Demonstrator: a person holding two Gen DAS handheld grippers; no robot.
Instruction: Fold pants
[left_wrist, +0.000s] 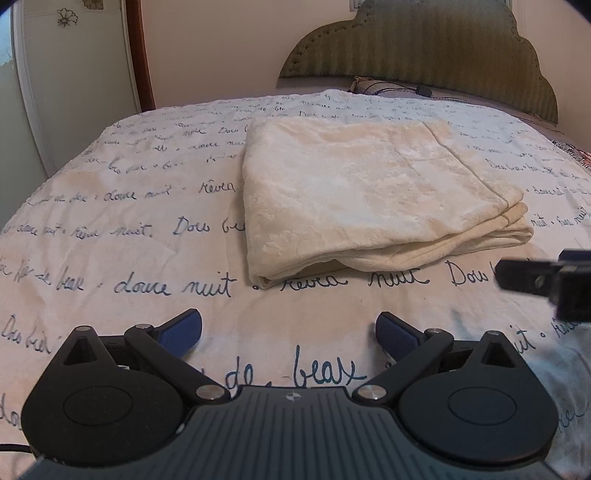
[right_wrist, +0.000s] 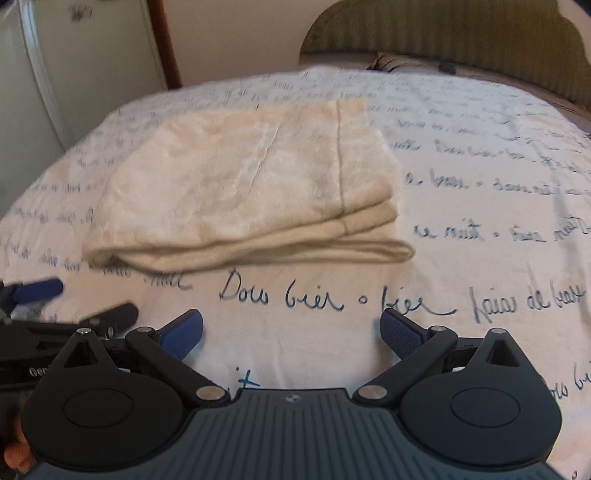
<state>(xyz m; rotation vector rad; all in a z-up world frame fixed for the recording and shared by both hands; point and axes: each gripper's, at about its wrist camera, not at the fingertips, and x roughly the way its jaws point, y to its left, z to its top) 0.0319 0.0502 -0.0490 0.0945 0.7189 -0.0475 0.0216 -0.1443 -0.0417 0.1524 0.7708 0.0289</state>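
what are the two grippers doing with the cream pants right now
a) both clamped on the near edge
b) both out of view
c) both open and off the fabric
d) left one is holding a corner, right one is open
c: the left gripper and the right gripper both have their blue fingers spread wide over bare bedspread, while the folded pants lie untouched beyond them.

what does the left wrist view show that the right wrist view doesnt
Only the left wrist view shows the flower decals on the white door, and the right gripper entering from the right edge. Only the right wrist view shows the left gripper low at its left edge. Both show the cream pants folded into a stacked rectangle on the script-printed bedspread, the green headboard, and their own gripper open and empty.
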